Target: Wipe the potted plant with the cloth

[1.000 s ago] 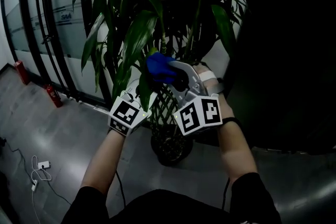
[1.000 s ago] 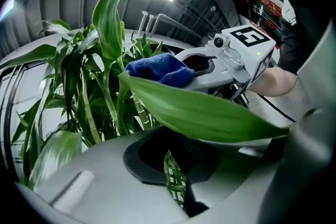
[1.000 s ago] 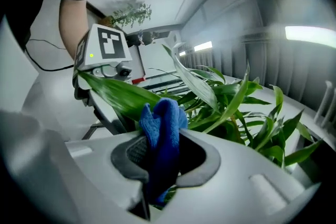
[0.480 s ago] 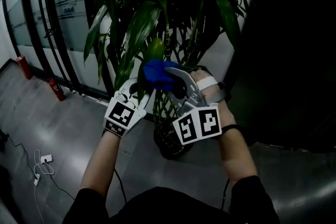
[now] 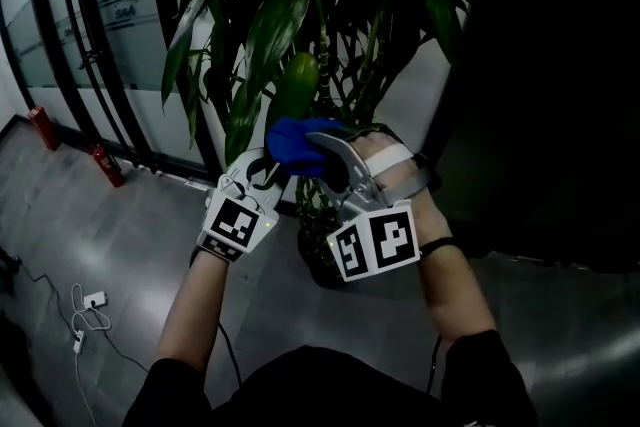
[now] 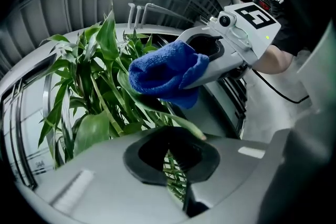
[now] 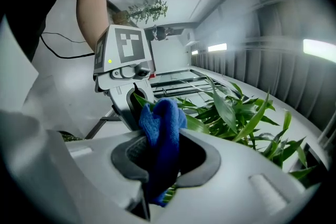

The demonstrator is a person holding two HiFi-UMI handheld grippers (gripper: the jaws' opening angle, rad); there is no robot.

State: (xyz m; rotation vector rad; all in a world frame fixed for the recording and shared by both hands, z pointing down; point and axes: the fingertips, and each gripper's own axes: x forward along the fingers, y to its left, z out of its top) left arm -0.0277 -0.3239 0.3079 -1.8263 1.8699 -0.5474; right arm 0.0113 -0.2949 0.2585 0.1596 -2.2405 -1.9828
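Observation:
The potted plant (image 5: 300, 5) fills the top of the head view with long green leaves. Its dark pot (image 5: 318, 265) stands on the floor under my hands. My left gripper (image 5: 258, 177) is shut on the tip of one leaf (image 5: 297, 87) and holds it taut. In the left gripper view this leaf (image 6: 157, 107) runs down into my left gripper (image 6: 170, 150). My right gripper (image 5: 312, 153) is shut on a blue cloth (image 5: 288, 143), which presses on that leaf just above the left jaws. In the right gripper view the cloth (image 7: 163, 123) bulges from my right gripper (image 7: 163, 162), facing the left gripper (image 7: 134, 101).
A glass wall with black frames (image 5: 90, 35) runs along the left. Two red fire extinguishers (image 5: 105, 167) stand at its foot. A white cable with a plug (image 5: 85, 315) lies on the grey floor. A dark wall (image 5: 550, 75) closes the right side.
The cloth has slid down the leaf toward the left gripper, so more bright green leaf shows above it. Both hands have shifted slightly left.

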